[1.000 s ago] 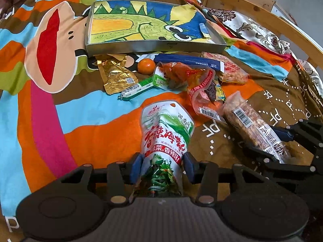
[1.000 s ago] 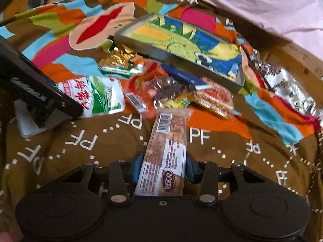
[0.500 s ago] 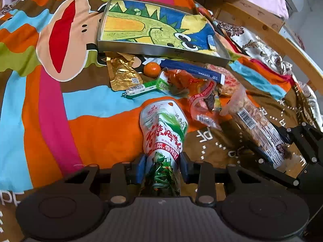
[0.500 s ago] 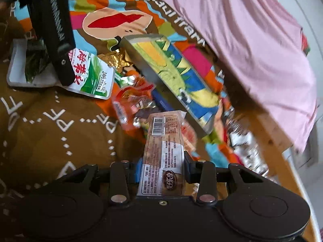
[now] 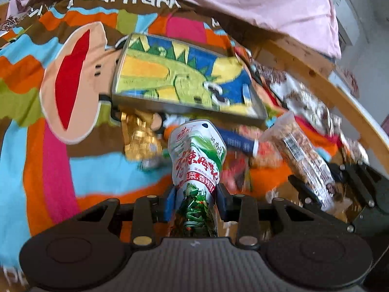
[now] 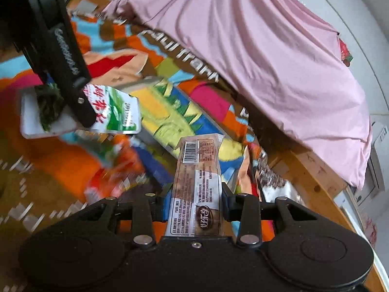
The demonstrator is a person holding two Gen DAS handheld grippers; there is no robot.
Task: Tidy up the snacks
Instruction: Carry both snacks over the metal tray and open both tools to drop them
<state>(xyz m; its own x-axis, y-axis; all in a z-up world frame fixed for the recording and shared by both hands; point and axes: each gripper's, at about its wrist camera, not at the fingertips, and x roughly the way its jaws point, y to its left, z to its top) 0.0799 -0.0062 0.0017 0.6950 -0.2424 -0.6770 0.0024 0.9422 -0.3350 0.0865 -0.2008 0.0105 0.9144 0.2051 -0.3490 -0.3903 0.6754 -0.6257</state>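
While the left tool point(image 5: 195, 200) clamps a green-and-white seaweed packet point(image 5: 197, 155), its jaws just narrowed, the right tool point(image 6: 196, 205) grips a brown snack bar point(image 6: 198, 182); both held above the bed's patterned blanket point(image 5: 36, 146), near the dinosaur tray point(image 5: 180, 82)

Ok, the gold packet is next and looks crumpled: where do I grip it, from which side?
Its left edge, from above-left: the gold packet lies flat on the blanket, bare cloth on that side, other snacks crowding its right and the tray just behind.
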